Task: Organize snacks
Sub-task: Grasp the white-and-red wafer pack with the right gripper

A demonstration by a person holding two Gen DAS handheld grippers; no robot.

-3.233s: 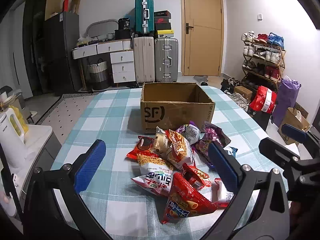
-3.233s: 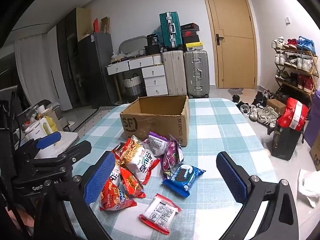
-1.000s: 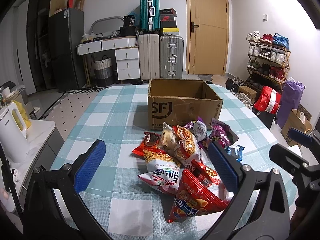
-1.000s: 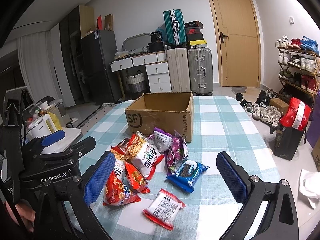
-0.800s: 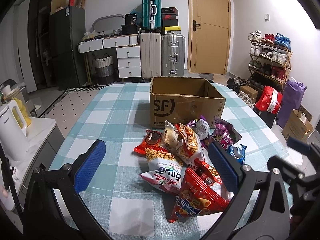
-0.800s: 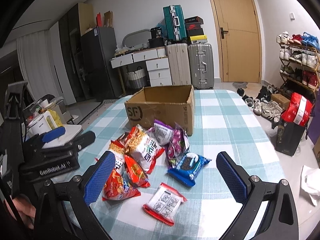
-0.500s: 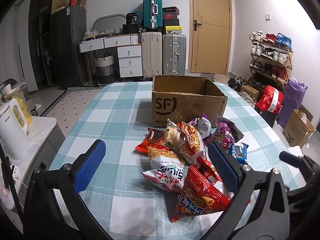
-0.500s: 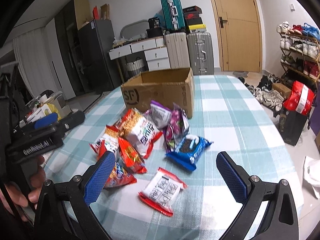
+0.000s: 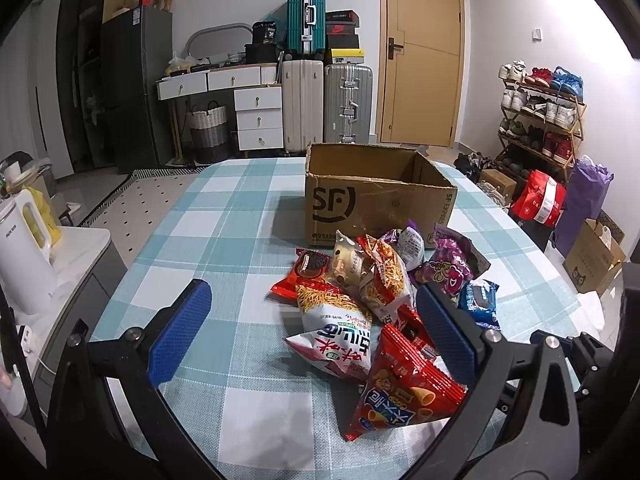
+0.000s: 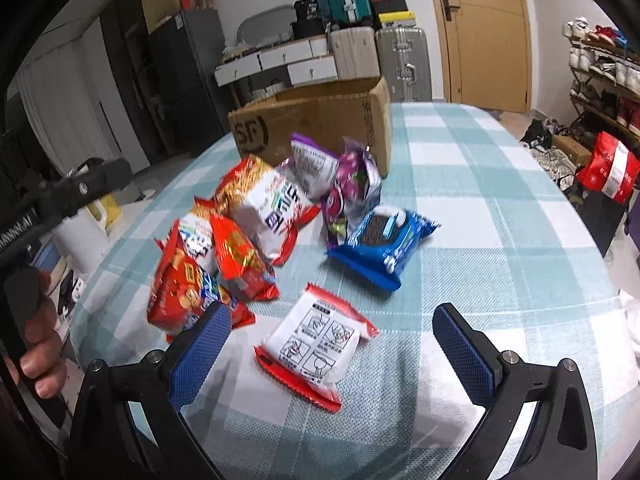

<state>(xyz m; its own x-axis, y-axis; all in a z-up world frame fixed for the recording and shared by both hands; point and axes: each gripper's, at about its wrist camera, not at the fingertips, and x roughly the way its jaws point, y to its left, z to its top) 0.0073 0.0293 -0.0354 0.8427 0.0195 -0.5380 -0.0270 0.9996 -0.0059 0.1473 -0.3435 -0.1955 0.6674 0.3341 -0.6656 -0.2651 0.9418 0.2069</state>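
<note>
A pile of snack packets (image 9: 372, 292) lies on the checked tablecloth in front of an open cardboard box (image 9: 376, 192). My left gripper (image 9: 316, 324) is open and empty above the near side of the pile, over a red chip bag (image 9: 404, 392). My right gripper (image 10: 332, 344) is open and empty, low over a white and red flat packet (image 10: 316, 340). A blue cookie packet (image 10: 384, 240) and the box (image 10: 316, 124) lie beyond it. The left gripper's body shows at the left edge of the right wrist view (image 10: 60, 196).
The table's right edge (image 9: 560, 280) drops to a floor with bags and a shoe rack (image 9: 540, 120). A white kettle (image 9: 24, 248) stands on a side counter at left. Suitcases (image 9: 324, 100) and drawers stand at the back wall.
My right gripper has dropped and tilted down toward the white and red packet. My left gripper has eased forward toward the pile. Both stay open.
</note>
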